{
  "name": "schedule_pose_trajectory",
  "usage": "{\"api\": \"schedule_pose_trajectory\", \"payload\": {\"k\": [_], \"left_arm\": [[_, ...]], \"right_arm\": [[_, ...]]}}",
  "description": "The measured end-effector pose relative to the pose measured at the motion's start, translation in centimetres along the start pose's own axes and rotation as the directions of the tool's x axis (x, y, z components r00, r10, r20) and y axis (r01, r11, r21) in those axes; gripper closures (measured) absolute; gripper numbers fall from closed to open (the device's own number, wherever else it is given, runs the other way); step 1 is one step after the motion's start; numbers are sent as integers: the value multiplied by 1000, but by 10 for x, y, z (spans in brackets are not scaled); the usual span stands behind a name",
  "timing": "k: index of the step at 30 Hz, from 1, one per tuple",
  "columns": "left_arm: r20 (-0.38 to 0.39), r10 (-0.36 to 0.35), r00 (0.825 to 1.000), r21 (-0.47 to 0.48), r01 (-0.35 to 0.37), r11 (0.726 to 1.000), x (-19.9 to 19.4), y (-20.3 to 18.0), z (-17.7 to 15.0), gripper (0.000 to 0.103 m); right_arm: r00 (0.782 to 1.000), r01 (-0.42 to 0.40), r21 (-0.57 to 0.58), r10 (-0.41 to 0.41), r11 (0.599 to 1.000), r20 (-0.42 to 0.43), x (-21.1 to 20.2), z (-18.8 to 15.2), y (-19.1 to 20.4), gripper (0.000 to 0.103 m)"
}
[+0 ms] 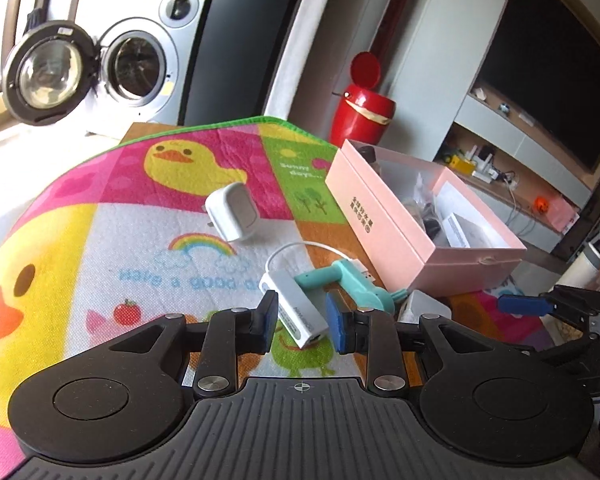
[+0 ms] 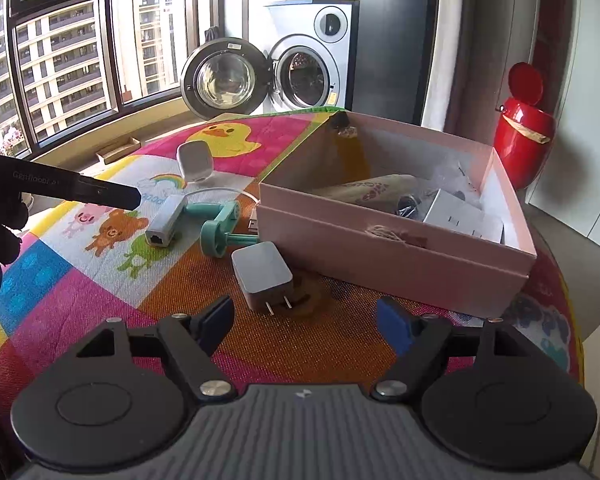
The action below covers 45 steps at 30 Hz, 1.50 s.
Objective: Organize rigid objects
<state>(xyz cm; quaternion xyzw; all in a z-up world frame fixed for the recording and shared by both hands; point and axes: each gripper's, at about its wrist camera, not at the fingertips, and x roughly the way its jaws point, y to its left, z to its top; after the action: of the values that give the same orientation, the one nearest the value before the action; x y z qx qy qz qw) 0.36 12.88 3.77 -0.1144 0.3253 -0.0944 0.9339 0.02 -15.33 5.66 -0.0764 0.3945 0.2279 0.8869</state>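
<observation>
A bright cartoon mat (image 2: 80,280) with ducks and a rainbow covers the tabletop and fills the middle of both views. On it, at centre right of the right wrist view, sits an open pink box (image 2: 396,264) already holding a white carton, a printed roll and some dark small items.

Left of the box lie the loose things. A teal plastic holder (image 2: 216,226) rests just beside the box's left end, with a grey network adapter (image 2: 165,220) close against its left side and the adapter's white cable (image 2: 216,191) looping behind both toward the box. A grey plug charger (image 2: 262,276) lies in front of the holder, prongs toward the bottom of the frame. A white charger (image 2: 195,161) sits apart, farther up the mat near the rainbow.

The right gripper (image 2: 306,326) hangs over the orange patch at bottom centre, its fingers spread wide and empty — the grey plug charger lies just above the gap.

In the left wrist view, the left gripper (image 1: 302,326) has its fingers set narrowly apart, not pressed together, holding nothing — the adapter shows through the gap below them.
</observation>
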Motion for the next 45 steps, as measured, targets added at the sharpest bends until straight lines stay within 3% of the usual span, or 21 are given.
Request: {"api": "schedule_pose_trajectory", "payload": {"k": [5,7,9,10,16,20,22,26,31,34,36,38,40,45], "left_arm": [[-8,-26,1000,38,26,999,10,-16,4,73],[-12,-18,1000,27,18,999,11,-17,4,73],[-7,20,1000,16,-20,1000,12,-15,3,73],[0,48,999,10,-48,999,12,-14,2,73],[46,130,990,-107,-125,986,9,9,8,74],[4,119,993,-133,-118,984,15,11,12,74],[-15,94,995,-93,-95,991,19,0,7,74],[-16,83,996,31,-82,996,25,-27,-4,73],[22,235,972,184,-235,954,28,-35,-10,70],[65,340,938,193,-346,918,26,-25,-1,74],[62,254,965,144,-261,955,20,-21,10,74],[16,63,998,73,-64,995,23,-18,23,74],[-29,-72,997,-13,71,997,39,-17,32,71],[-100,-61,993,-115,49,992,79,-13,33,74]], "right_arm": [[1000,-13,-71,13,997,4,22,4,24,26],[1000,-23,-74,23,997,3,27,5,28,39],[1000,-27,-64,26,998,-6,28,5,27,68],[999,-31,-55,30,998,-12,28,4,25,73],[1000,6,-14,-6,1000,-18,8,-15,6,80],[998,50,38,-48,998,-35,-3,-32,-12,83],[998,61,60,-59,996,-32,-8,-36,-19,81],[996,81,101,-78,992,-30,-8,-39,-26,44],[996,90,109,-88,990,-24,-5,-41,-25,34],[996,93,122,-91,988,-23,-3,-41,-25,27],[996,91,125,-89,988,-23,-2,-41,-25,25],[996,93,121,-91,988,-24,-1,-40,-24,23],[995,95,121,-93,988,-24,-1,-41,-24,22],[995,104,126,-102,987,-23,-2,-42,-24,20]]}}
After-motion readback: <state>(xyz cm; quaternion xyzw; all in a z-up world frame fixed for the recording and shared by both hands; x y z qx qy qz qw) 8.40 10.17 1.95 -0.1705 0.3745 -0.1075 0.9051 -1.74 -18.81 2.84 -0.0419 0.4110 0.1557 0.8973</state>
